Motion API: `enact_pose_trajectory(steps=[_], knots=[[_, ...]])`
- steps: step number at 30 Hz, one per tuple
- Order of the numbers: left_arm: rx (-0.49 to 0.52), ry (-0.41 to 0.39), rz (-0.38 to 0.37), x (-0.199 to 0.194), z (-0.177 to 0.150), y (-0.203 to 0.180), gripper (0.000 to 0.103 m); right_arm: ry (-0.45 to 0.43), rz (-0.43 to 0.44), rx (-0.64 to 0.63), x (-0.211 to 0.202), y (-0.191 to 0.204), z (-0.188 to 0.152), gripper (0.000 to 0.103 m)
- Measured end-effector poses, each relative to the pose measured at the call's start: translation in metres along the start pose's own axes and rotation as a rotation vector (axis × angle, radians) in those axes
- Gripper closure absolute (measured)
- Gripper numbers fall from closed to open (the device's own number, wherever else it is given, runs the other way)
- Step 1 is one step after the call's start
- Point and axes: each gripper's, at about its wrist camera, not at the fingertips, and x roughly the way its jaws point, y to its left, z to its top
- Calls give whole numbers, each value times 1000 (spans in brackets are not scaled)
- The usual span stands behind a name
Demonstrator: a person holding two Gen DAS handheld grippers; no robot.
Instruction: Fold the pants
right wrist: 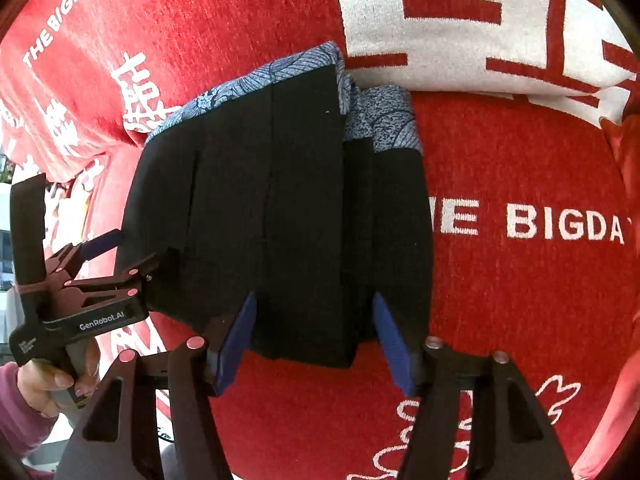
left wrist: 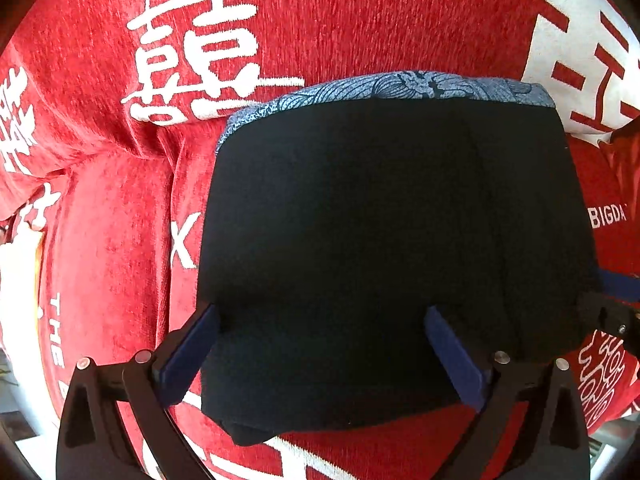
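Observation:
The black pants [left wrist: 380, 220] lie folded into a compact stack on a red cloth [left wrist: 360, 20], with a blue-grey patterned band [left wrist: 400, 86] showing along the far edge. My left gripper [left wrist: 322, 354] points straight down over the near part of the stack, jaws wide open, pads apart from the fabric. In the right wrist view the pants [right wrist: 280, 200] show layered folds, and my right gripper [right wrist: 316, 344] stands open astride their near edge. The left gripper [right wrist: 128, 256] appears at the pants' left side.
The red cloth [right wrist: 520, 160] carries white characters and lettering, with a white panel [right wrist: 460, 20] at the far right. A person's hand [right wrist: 48, 384] in a pink sleeve [right wrist: 16, 420] holds the left gripper's handle. Pale surroundings show at the left edge.

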Motion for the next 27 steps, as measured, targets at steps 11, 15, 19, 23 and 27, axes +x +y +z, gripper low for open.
enact_pose_trajectory(steps=[11,15,19,23,27], knots=[[-16,6,-24,-6,1,7,1,34,-21,-13,-13,0,-15,32],[-22,-2,-34,-20,-2,14,1,28,-2,23,-25,-13,-23,28],[-34,30,-56,-21,0,25,1,12,35,84,-33,-28,-25,23],[-55,37,-52,-20,2,35,1,6,56,113,-36,-36,-22,23],[-61,32,-46,-21,4,40,1,-2,81,126,-38,-40,-17,22]])
